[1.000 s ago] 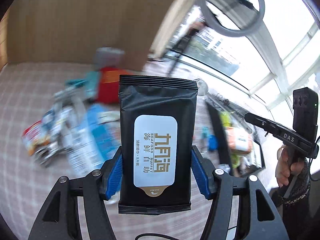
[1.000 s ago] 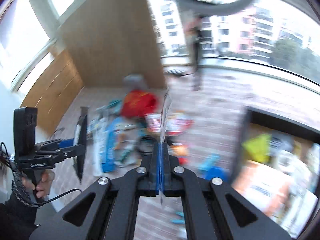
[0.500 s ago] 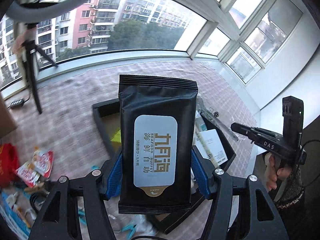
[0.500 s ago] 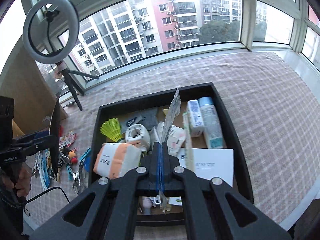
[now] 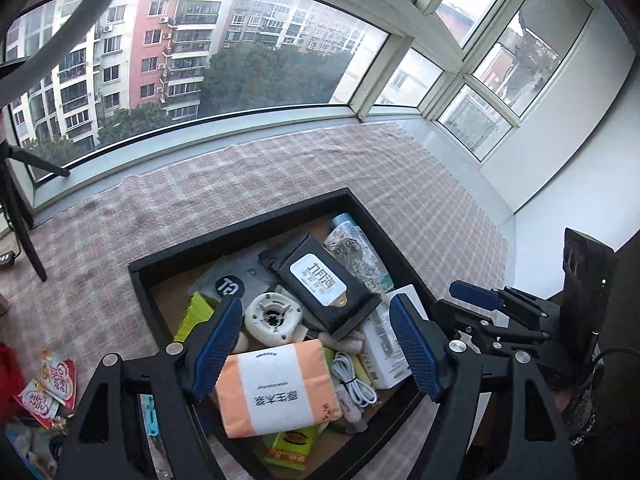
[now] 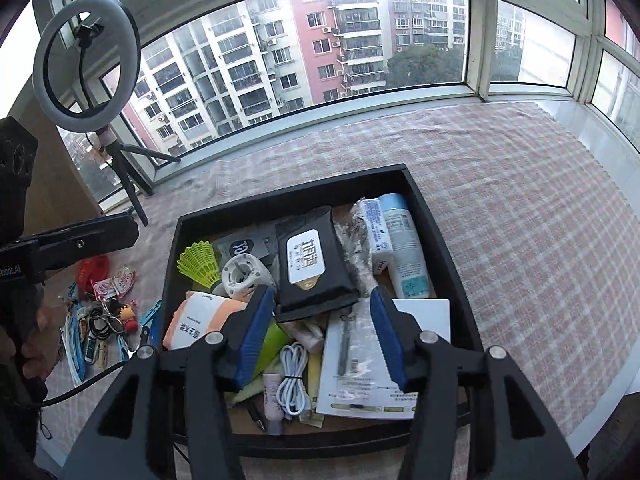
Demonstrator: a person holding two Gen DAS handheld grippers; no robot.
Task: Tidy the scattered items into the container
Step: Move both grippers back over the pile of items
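Over the black box [image 5: 244, 236], my left tongs [image 5: 316, 344] have just opened wide w/ nothing in them; the black wipes pack [image 5: 320, 284] lies inside. It looks soft & light, so grab its long sides.

From the right view, my right tongs [image 6: 322, 334] have just opened too, empty. Leftover bits [image 6: 104, 316] look small & slippery.

Black container [image 6: 430, 216] on pink-and-white checked cloth [image 6: 540, 220]; black wipes pack [image 6: 312, 264] with white label; neon-yellow shuttlecock [image 6: 198, 266]; orange-and-white pack [image 5: 276, 390].
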